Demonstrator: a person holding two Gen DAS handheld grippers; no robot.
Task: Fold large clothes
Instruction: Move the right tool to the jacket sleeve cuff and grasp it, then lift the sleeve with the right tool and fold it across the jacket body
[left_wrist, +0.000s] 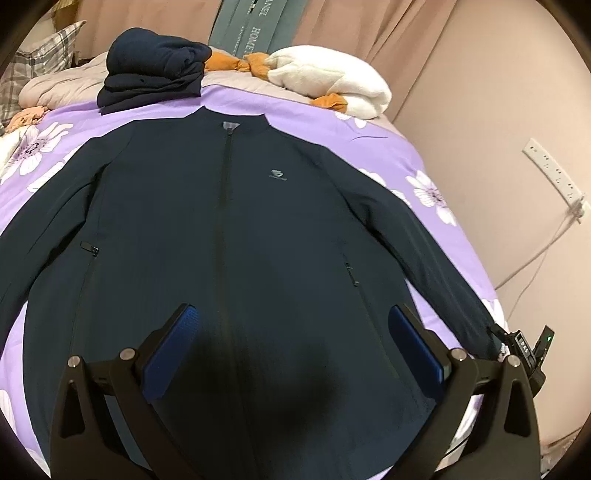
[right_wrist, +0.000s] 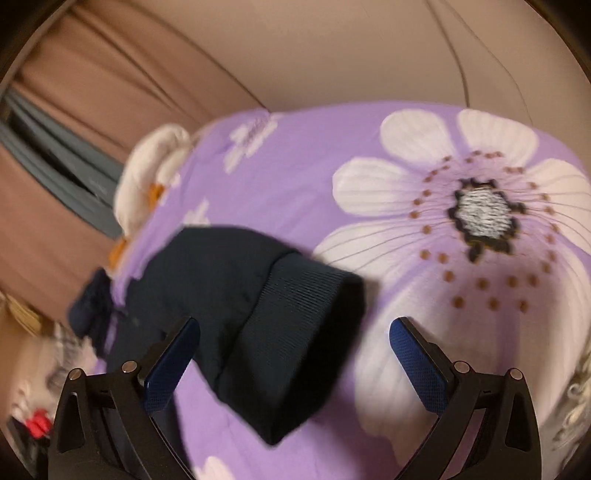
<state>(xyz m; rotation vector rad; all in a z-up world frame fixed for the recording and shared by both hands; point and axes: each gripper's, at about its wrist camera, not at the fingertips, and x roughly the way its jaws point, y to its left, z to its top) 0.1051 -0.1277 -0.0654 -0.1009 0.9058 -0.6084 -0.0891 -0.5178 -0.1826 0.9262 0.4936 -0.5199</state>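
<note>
— Navy jacket (left_wrist: 229, 236), zipped, spread flat front-up on the bed w/ the purple flowered sheet (left_wrist: 391, 147), sleeves out to both sides.

— And the grippers?

— Left gripper (left_wrist: 295, 347) hangs over the hem, jaws wide, nothing btwn them. Right gripper (right_wrist: 295, 354) is over the jacket's ribbed cuff (right_wrist: 295, 295) at the end of a sleeve, jaws wide too; the cuff lies nearer one blue pad, not pinched.

— Anything else up there?

— Folded dark clothes (left_wrist: 155, 66) stacked past the collar, a white blanket (left_wrist: 332, 81) beside them, orange fabric (left_wrist: 240, 62) btwn the two. Right view's blurry.
</note>
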